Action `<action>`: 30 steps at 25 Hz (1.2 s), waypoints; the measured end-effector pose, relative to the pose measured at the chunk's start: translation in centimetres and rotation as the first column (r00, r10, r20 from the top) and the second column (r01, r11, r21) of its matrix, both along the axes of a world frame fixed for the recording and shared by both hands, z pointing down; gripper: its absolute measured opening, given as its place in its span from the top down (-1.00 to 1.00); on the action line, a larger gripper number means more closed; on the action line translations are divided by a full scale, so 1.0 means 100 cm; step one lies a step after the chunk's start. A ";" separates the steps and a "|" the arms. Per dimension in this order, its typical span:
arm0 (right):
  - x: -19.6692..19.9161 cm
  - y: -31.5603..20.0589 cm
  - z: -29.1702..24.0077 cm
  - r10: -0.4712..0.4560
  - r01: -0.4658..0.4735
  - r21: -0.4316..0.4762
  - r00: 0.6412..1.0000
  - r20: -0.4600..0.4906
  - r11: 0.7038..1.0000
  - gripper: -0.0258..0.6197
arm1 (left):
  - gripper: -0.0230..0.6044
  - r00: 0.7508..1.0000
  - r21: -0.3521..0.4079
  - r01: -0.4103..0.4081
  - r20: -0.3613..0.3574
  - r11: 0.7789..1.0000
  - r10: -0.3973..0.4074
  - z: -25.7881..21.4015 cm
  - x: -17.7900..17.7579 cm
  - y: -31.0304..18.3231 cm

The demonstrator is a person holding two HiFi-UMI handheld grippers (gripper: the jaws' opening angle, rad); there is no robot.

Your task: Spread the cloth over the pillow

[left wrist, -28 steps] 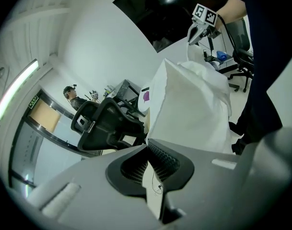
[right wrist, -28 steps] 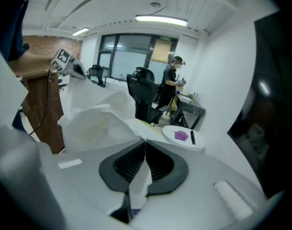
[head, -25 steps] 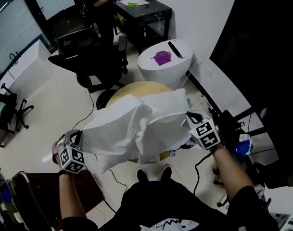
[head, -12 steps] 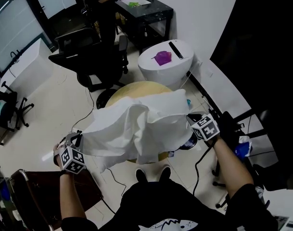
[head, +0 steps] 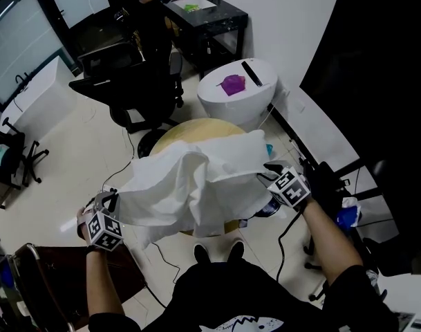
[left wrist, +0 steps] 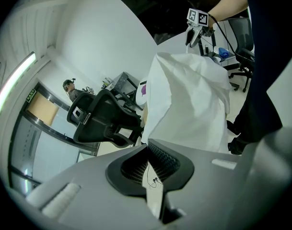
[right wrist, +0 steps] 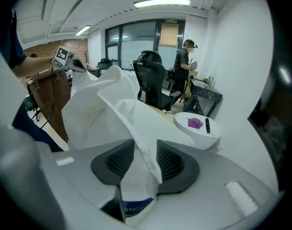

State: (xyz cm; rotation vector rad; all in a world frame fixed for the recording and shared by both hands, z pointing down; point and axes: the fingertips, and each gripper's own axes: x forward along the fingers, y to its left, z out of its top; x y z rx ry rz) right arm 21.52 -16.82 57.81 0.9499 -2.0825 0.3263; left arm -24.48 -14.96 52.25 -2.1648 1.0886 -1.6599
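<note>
Over round table, right gripper newly open around lowered cloth

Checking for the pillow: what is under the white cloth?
Under the cloth, only the rim of the round tan table shows. Whatever lies beneath the cloth's middle, a pillow included, is covered.

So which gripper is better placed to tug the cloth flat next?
Probably left. The left gripper is shut on a corner of the white cloth, so it can pull. The jaws of the right gripper have just been opening; the cloth lies loose between them.
</note>
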 end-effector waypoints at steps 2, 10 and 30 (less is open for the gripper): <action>-0.001 0.001 0.005 -0.003 0.003 -0.011 1.000 -0.026 1.000 0.44 | 0.93 1.000 -0.001 -0.001 0.001 1.000 0.001 0.001 0.002 0.000; 0.001 0.003 -0.004 -0.030 0.041 0.089 0.991 -0.127 0.995 0.89 | 0.93 1.000 -0.009 0.002 0.011 1.000 -0.002 0.003 0.006 0.002; 0.057 -0.048 -0.136 0.054 -0.002 0.375 0.990 -0.129 0.927 0.89 | 0.93 0.983 0.164 0.019 0.178 0.986 -0.049 -0.097 -0.030 -0.033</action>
